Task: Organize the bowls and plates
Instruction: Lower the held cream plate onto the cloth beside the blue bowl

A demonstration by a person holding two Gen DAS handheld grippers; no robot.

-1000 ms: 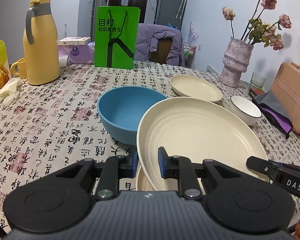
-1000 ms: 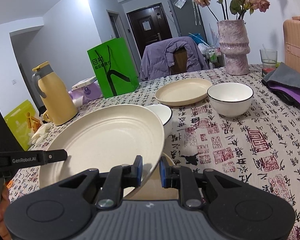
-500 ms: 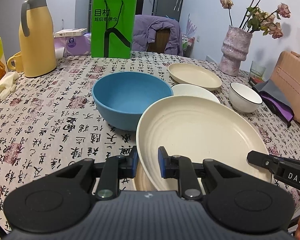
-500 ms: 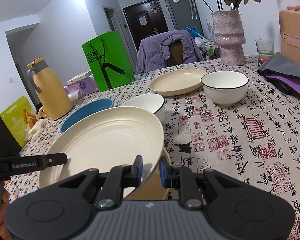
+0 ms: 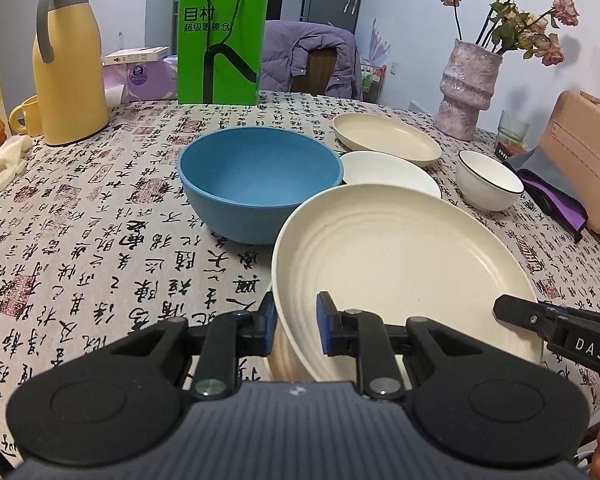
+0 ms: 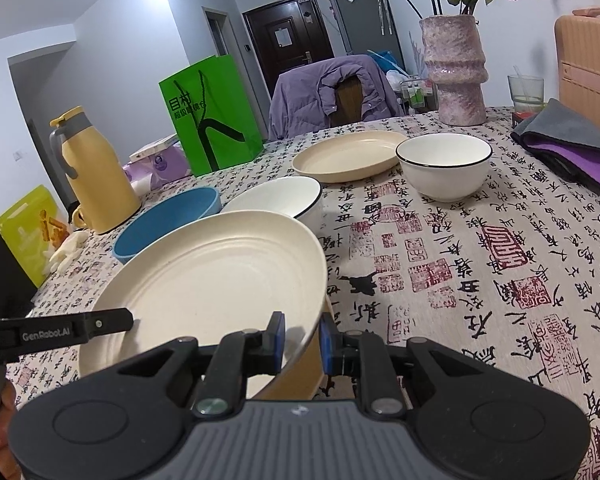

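Your left gripper (image 5: 296, 328) and right gripper (image 6: 302, 338) each clamp opposite rims of the tilted cream plate (image 5: 400, 264), seemingly lifted above the surface (image 5: 100, 240).

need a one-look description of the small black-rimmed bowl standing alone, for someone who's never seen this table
Find the pink vase of dried flowers at the table's far edge. Just in front of it lies a shallow cream plate, and beside that plate, toward the folded purple cloth, stands the white bowl. Unlike the other black-rimmed bowl by the blue bowl, it touches nothing.
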